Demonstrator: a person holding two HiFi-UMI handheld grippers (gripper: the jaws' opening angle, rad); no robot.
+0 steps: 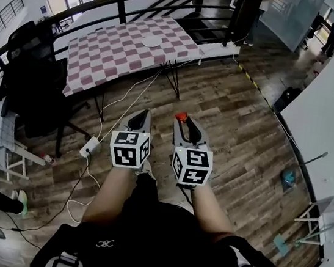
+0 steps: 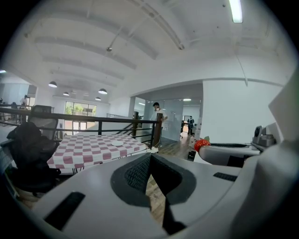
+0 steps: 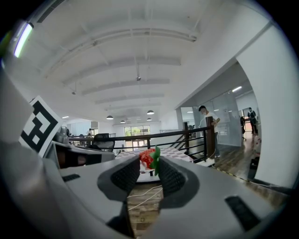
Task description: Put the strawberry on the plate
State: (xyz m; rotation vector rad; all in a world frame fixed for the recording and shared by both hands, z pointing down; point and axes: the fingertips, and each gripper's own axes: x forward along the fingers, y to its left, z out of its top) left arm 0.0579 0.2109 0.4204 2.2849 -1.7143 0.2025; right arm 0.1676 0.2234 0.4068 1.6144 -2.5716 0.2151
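Right gripper (image 3: 149,164) pinches the strawberry (image 3: 146,158) at its jaw tips (green leaves showing) — left gripper (image 2: 150,157) has its jaws together, empty. Plate (image 1: 151,42) sits on the checked table (image 1: 104,56), well apart.

Head view steeply down; both gripper views level toward shared checkered table (image 1: 113,54)

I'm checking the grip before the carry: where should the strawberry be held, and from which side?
Pinch the red body across its width, coming side-on to the cap; the thin leaves probably give no hold. The right gripper holds the strawberry so, at its jaw tips, cap toward one jaw.
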